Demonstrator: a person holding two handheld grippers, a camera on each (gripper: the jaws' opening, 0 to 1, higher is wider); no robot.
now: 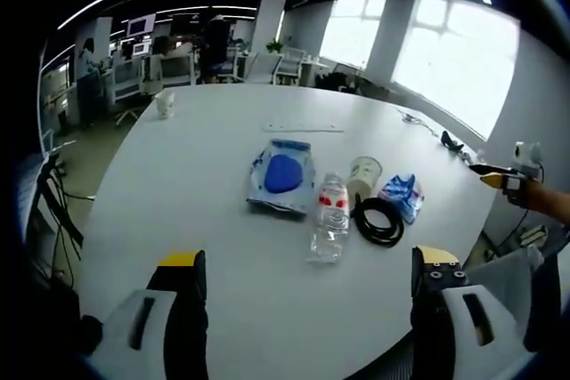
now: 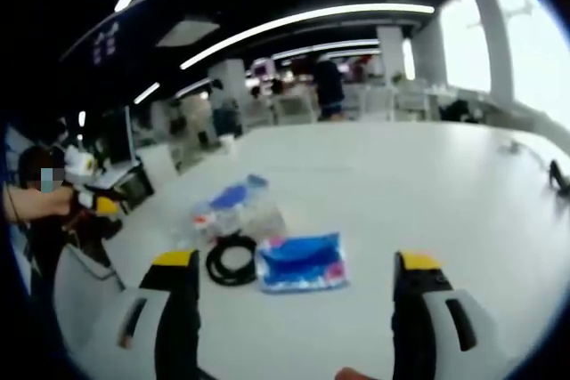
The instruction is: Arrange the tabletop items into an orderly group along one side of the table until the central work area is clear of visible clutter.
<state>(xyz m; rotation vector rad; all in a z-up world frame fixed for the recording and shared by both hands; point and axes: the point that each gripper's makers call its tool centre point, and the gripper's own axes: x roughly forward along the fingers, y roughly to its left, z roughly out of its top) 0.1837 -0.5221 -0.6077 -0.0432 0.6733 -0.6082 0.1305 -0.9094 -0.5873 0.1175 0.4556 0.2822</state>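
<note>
Jaws of the left gripper (image 1: 307, 264) rise black with yellow tips from the bottom of the left gripper view, set wide apart with nothing between them. Above the gap, at mid-frame on the white table (image 1: 196, 184), a clear water bottle (image 1: 330, 220) lies on its side; its red-and-white label is too small to read. A black cable coil (image 1: 378, 219) lies just right of it, touching a tipped paper cup (image 1: 363, 173). Right of the coil sits a blue-and-white packet (image 1: 403, 195), and left of the bottle a clear bag holding something blue (image 1: 283, 175). A white strip (image 1: 303, 127) lies further up, and a small cup (image 1: 165, 104) stands in the upper left. The other gripper's yellow tip (image 1: 495, 180) enters at the right edge.

In the right gripper view, the right gripper (image 2: 294, 278) likewise holds its jaws spread and empty. Between them lies the blue packet (image 2: 301, 262), its print blurred, with the coil (image 2: 232, 260) touching its left side and the bottle (image 2: 233, 218) just above.
</note>
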